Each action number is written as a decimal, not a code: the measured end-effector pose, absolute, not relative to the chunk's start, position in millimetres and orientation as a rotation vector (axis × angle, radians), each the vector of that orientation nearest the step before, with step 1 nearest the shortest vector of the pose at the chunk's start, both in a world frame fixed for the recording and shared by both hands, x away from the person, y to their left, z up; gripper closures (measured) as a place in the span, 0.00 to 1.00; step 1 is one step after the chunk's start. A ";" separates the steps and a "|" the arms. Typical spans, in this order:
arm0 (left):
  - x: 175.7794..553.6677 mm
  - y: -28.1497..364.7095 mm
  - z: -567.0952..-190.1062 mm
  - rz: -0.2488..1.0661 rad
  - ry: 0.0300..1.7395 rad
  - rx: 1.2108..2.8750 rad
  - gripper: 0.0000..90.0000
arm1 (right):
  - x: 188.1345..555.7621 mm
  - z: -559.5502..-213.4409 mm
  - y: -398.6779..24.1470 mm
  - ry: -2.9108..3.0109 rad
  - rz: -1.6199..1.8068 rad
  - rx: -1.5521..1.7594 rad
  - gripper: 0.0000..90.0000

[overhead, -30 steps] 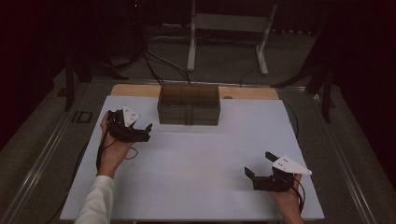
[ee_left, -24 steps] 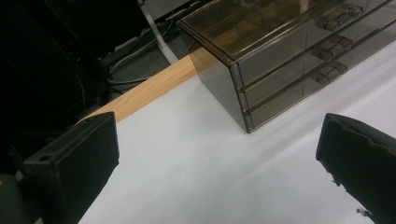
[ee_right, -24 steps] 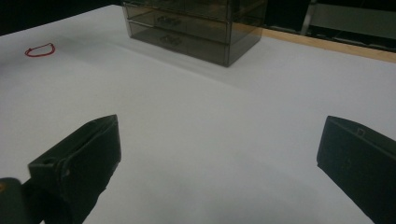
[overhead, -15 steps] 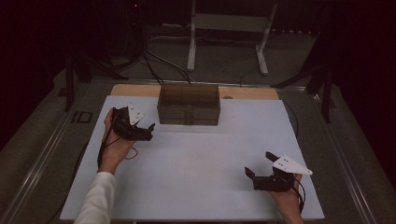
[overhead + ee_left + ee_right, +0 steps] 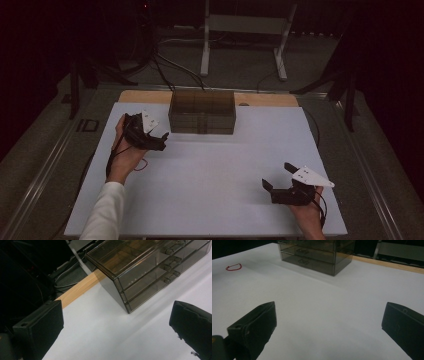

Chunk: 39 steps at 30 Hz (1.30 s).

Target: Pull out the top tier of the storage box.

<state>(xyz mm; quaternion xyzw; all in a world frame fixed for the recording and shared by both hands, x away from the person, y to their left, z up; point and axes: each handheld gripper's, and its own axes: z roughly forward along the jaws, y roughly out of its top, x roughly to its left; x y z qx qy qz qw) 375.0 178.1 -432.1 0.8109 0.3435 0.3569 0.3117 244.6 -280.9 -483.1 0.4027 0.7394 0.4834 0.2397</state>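
Note:
A smoky transparent drawer box (image 5: 202, 112) with three drawer rows stands at the back middle of the white table (image 5: 215, 165). My left gripper (image 5: 161, 141) hovers just left of the box's front corner, open and holding nothing. In the left gripper view the box (image 5: 150, 272) lies close ahead, up and to the right, and the left gripper (image 5: 115, 322) has its jaws wide apart. My right gripper (image 5: 277, 176) rests low near the front right of the table, open and empty. The right gripper (image 5: 329, 322) faces the box (image 5: 317, 255) from a distance.
A small red loop (image 5: 141, 165) lies on the table by the left wrist, and the red loop (image 5: 233, 266) is at far left in the right gripper view. A wooden strip (image 5: 145, 96) borders the table's back edge. A metal stand (image 5: 245, 30) and cables sit beyond.
My left gripper has shifted slightly right, closer to the drawer box. The right gripper has stayed where it was.

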 end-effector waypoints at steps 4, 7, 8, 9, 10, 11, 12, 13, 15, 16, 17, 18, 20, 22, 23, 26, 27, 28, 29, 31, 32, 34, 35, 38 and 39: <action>376.0 176.1 -432.4 0.943 0.893 2.151 0.01 | 244.8 -483.2 -281.0 2.025 1.321 1.103 0.00; 377.2 174.9 -432.6 0.946 0.887 2.157 0.01 | 244.8 -483.1 -281.0 2.025 1.322 1.103 0.00; 377.4 174.3 -432.3 0.944 0.885 2.160 0.01 | 244.7 -483.1 -280.9 2.025 1.322 1.102 0.00; 377.5 173.5 -432.2 0.947 0.879 2.164 0.01 | 244.8 -483.1 -280.8 2.025 1.322 1.102 0.00; 377.5 172.4 -432.2 0.951 0.876 2.167 0.01 | 244.8 -483.2 -280.8 2.025 1.322 1.102 0.00; 377.8 171.6 -432.4 0.952 0.870 2.171 0.01 | 244.9 -483.2 -280.8 2.025 1.322 1.102 0.00; 378.0 170.6 -432.6 0.954 0.864 2.174 0.01 | 244.9 -483.2 -280.8 2.026 1.322 1.103 0.00; 378.1 169.6 -432.9 0.959 0.861 2.178 0.01 | 244.9 -483.2 -280.8 2.026 1.322 1.102 0.00; 378.8 167.9 -433.4 0.960 0.850 2.199 0.01 | 244.9 -483.2 -280.8 2.026 1.321 1.102 0.00; 379.3 167.1 -433.8 0.962 0.844 2.202 0.01 | 244.9 -483.2 -280.8 2.026 1.322 1.103 0.00; 379.7 166.2 -434.2 0.965 0.841 2.205 0.01 | 244.9 -483.2 -280.8 2.026 1.322 1.104 0.00; 380.1 165.7 -433.9 0.970 0.836 2.216 0.01 | 244.9 -483.2 -280.8 2.026 1.322 1.103 0.00; 380.7 164.7 -433.6 0.973 0.827 2.218 0.01 | 245.0 -483.3 -280.8 2.026 1.323 1.102 0.00; 381.1 164.0 -433.2 0.974 0.824 2.219 0.01 | 245.0 -483.3 -280.7 2.026 1.323 1.102 0.00; 381.9 162.6 -432.5 0.978 0.814 2.226 0.01 | 245.0 -483.3 -280.6 2.027 1.323 1.101 0.00; 382.8 161.1 -432.3 0.980 0.805 2.231 0.01 | 245.1 -483.4 -280.5 2.027 1.323 1.101 0.00; 383.1 160.5 -432.2 0.981 0.802 2.236 0.01 | 245.1 -483.4 -280.4 2.026 1.323 1.101 0.00; 384.0 159.3 -432.3 0.986 0.791 2.244 0.01 | 245.1 -483.4 -280.4 2.027 1.323 1.101 0.00; 384.5 158.9 -432.5 0.993 0.781 2.251 0.01 | 245.2 -483.4 -280.5 2.027 1.323 1.101 0.00; 385.4 158.0 -432.9 0.997 0.776 2.258 0.01 | 245.2 -483.4 -280.5 2.027 1.323 1.101 0.00; 385.9 157.8 -433.1 1.001 0.772 2.260 0.01 | 245.2 -483.4 -280.5 2.027 1.324 1.102 0.00; 386.9 157.5 -432.7 1.010 0.762 2.272 0.01 | 245.4 -483.5 -280.5 2.026 1.325 1.102 0.00; 387.5 157.4 -432.5 1.009 0.761 2.273 0.01 | 245.5 -483.6 -280.4 2.027 1.324 1.102 0.00; 388.7 155.8 -431.6 1.014 0.748 2.275 0.01 | 245.5 -483.7 -280.2 2.027 1.324 1.102 0.00; 389.1 155.0 -431.3 1.018 0.744 2.276 0.01 | 245.5 -483.7 -280.2 2.027 1.324 1.101 0.00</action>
